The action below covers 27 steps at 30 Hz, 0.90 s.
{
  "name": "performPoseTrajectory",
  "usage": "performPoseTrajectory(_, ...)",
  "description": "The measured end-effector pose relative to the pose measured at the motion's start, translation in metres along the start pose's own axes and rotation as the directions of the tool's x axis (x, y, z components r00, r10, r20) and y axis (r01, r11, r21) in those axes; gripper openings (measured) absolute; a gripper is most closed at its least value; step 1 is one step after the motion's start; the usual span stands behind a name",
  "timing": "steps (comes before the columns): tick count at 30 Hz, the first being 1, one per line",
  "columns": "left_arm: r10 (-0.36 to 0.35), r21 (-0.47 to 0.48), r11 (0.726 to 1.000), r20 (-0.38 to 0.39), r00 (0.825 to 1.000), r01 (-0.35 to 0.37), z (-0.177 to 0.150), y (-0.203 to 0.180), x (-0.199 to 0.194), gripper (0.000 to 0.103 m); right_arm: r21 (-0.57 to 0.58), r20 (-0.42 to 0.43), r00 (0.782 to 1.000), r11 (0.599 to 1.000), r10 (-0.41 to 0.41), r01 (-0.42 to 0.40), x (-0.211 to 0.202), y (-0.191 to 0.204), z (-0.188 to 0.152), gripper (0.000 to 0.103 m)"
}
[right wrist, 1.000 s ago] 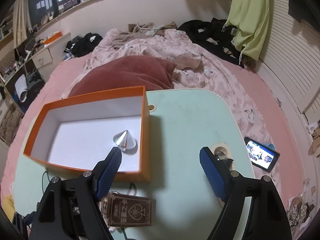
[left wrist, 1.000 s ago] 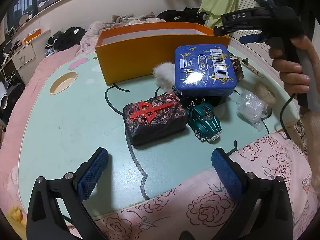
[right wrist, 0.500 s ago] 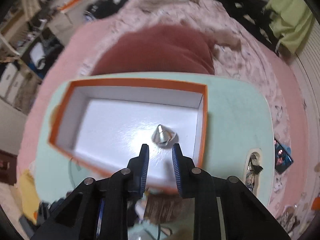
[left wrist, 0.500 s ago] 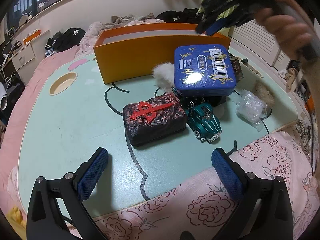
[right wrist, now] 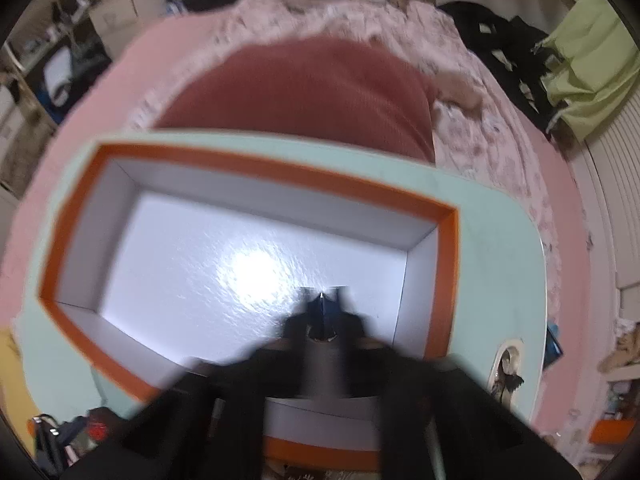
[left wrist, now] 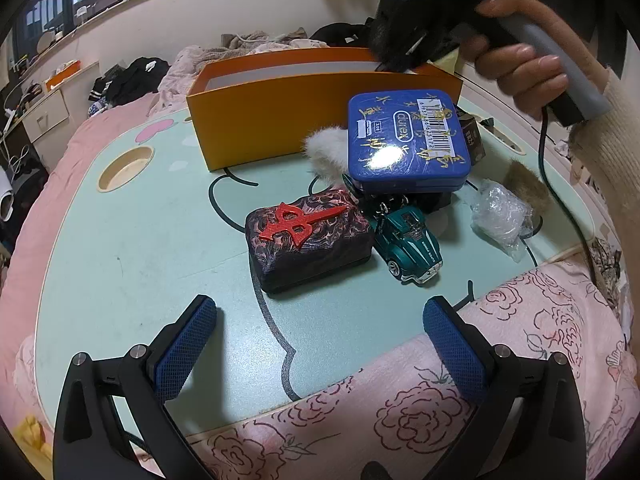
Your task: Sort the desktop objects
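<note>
Right gripper (right wrist: 322,304): I see the jaws closed tight together over the white floor of the orange box (right wrist: 448,264); nothing visible between the pads, view blurred.
Left gripper (left wrist: 320,344): I read it wide open, empty, low over the table (left wrist: 140,248).
Orange box: 12 o'clock on the table.
Unsorted items: blue tin (left wrist: 406,142) at 1 o'clock, dark case (left wrist: 308,246) centre, toy car (left wrist: 412,242) touching its right side.
</note>
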<state>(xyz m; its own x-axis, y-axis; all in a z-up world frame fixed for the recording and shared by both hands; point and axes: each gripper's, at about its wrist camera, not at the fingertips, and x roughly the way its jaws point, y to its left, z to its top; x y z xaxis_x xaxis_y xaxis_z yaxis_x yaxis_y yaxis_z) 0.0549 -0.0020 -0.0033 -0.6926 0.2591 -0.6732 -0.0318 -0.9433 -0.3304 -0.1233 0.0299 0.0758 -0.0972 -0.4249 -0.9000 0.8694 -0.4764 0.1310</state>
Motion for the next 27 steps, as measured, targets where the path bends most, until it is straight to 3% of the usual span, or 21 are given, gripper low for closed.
performPoseTrajectory(2, 0.001, 0.001, 1.000, -0.001, 1.000, -0.001, 0.000, 0.000, 0.000, 0.103, 0.020, 0.049, 0.996, 0.997, 0.080, -0.081, -0.017, -0.009, -0.003, 0.001)
performPoseTrajectory(5, 0.003, 0.002, 1.000, -0.002, 1.000, -0.003, 0.000, 0.000, 0.000, 0.103, 0.004, 0.112, 0.992, 0.999, 0.053, -0.054, -0.042, -0.008, -0.008, 0.003)
performPoseTrajectory(6, 0.004, 0.003, 1.000, -0.002, 1.000, -0.004, 0.000, 0.001, 0.000, 0.103, 0.000, 0.115, 0.992, 0.999, 0.047, -0.047, -0.045, -0.007, -0.007, 0.008)
performPoseTrajectory(7, 0.003, 0.002, 1.000, -0.001, 1.000, -0.003, 0.000, 0.001, 0.000, 0.103, -0.007, 0.114, 0.993, 0.999, 0.043, -0.042, -0.045, -0.006, -0.006, 0.020)
performPoseTrajectory(9, 0.004, 0.003, 1.000, -0.002, 1.000, -0.004, 0.000, 0.001, 0.000, 0.103, -0.005, 0.098, 0.995, 0.999, 0.034, -0.033, -0.040, -0.002, -0.002, 0.022)
performPoseTrajectory(12, 0.005, 0.004, 1.000, -0.002, 1.000, -0.005, 0.000, 0.001, 0.000, 0.103, 0.005, -0.021, 1.000, 1.000, 0.006, -0.006, -0.009, 0.004, 0.006, 0.022)
performPoseTrajectory(13, 0.006, 0.004, 1.000, -0.003, 1.000, -0.006, 0.000, 0.000, 0.000, 0.103, 0.003, -0.080, 0.997, 1.000, -0.016, 0.016, 0.006, 0.007, 0.006, 0.024)
performPoseTrajectory(15, 0.009, 0.007, 1.000, -0.003, 1.000, -0.009, 0.000, 0.000, 0.000, 0.103, -0.033, -0.081, 0.991, 0.994, -0.110, 0.108, 0.015, 0.012, 0.005, 0.028)
performPoseTrajectory(16, 0.007, 0.005, 1.000, -0.002, 1.000, -0.007, 0.000, 0.001, -0.001, 0.103, -0.039, -0.165, 0.980, 0.994, -0.109, 0.103, 0.031, 0.014, 0.004, 0.028)
performPoseTrajectory(17, 0.008, 0.006, 1.000, -0.003, 1.000, -0.008, 0.000, 0.002, -0.001, 0.103, -0.069, -0.157, 0.979, 0.991, -0.128, 0.118, 0.036, 0.019, 0.002, 0.027)
performPoseTrajectory(21, 0.007, 0.009, 1.000, -0.003, 1.000, -0.007, 0.000, 0.003, -0.001, 0.103, -0.035, -0.165, 0.985, 0.999, -0.044, 0.039, 0.050, 0.021, 0.000, 0.002)
performPoseTrajectory(27, 0.013, 0.012, 1.000, -0.006, 1.000, -0.012, 0.000, 0.004, -0.002, 0.103, -0.034, -0.082, 0.996, 0.999, -0.024, 0.022, 0.053, 0.019, -0.015, 0.002)
